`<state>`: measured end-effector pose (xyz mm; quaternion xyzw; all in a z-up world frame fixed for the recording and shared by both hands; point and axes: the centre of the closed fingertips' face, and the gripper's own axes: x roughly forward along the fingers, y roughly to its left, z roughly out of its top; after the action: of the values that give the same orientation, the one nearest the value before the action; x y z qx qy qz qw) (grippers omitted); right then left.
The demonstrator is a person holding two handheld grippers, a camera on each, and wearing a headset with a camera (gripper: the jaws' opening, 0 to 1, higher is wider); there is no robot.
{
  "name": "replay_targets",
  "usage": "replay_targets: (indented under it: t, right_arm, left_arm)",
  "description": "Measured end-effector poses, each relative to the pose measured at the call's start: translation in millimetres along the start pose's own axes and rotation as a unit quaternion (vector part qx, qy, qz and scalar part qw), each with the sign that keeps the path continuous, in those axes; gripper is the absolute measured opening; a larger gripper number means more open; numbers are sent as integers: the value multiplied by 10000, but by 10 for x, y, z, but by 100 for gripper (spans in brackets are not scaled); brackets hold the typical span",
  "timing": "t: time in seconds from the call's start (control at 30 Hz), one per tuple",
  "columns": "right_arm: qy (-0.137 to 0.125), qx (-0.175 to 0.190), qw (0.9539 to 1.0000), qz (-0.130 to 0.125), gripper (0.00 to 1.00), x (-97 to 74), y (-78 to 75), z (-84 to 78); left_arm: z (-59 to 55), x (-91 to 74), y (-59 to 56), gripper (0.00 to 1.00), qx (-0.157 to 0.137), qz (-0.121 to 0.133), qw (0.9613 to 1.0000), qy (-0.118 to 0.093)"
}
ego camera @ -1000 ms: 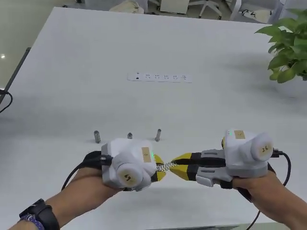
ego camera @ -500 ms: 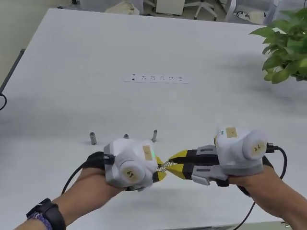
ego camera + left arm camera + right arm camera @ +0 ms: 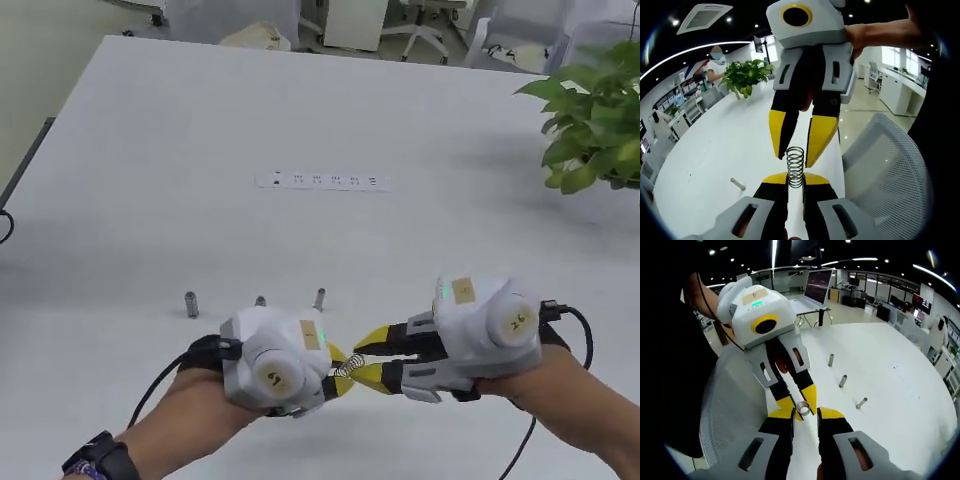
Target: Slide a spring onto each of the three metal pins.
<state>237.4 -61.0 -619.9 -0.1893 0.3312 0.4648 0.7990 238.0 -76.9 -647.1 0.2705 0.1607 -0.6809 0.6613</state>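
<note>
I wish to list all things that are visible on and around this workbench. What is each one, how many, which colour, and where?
table: 1, white, under everything
power strip: 1, white, middle of the table
metal pins: 3, grey, upright in a row just beyond the claws
spring: 1, silver, gripped in the left claw, its free end between the right claw's open jaws
plant: 1, green, far right of the table
mesh chair: 1, white, at the table's near edge
wristband: 1, dark, on the left wrist
left claw: 1, yellow and black tips, white body, shut on the spring
right claw: 1, same colours, open, facing the left claw
</note>
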Motion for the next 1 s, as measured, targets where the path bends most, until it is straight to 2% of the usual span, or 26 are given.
replay_targets:
  t: [0.13, 0.27, 0.43, 0.63, 0.73, 0.83, 1.0]
  right_arm:
    - [248, -280, 9993, 78, 20, -2, 20, -30]
    - [506, -632, 9966, 172, 21, 4, 50, -44]
    - [604, -782, 9948, 264, 20, 46, 70, -35]
    - [855, -1115, 9893, 380, 19, 70, 100, -73]
    - [845, -1302, 9865, 522, 15, 79, 150, -66]
    - [860, -1321, 9856, 608, 9, 86, 196, -81]
    - [874, -1318, 9856, 597, 9, 91, 185, -87]
  left_arm:
    - [-8, 20, -40, 2, 56, -53, 10000, 36]
    - [-13, 34, -71, 2, 143, -107, 9998, 80]
    - [-2, 34, -82, 2, 172, -136, 9997, 82]
    - [-15, 38, -127, 2, 231, -204, 9995, 114]
    - [-19, 43, -137, 2, 242, -223, 9994, 115]
    - [-19, 40, -126, 2, 230, -226, 9994, 115]
    - [-31, 43, -136, 2, 236, -256, 9993, 129]
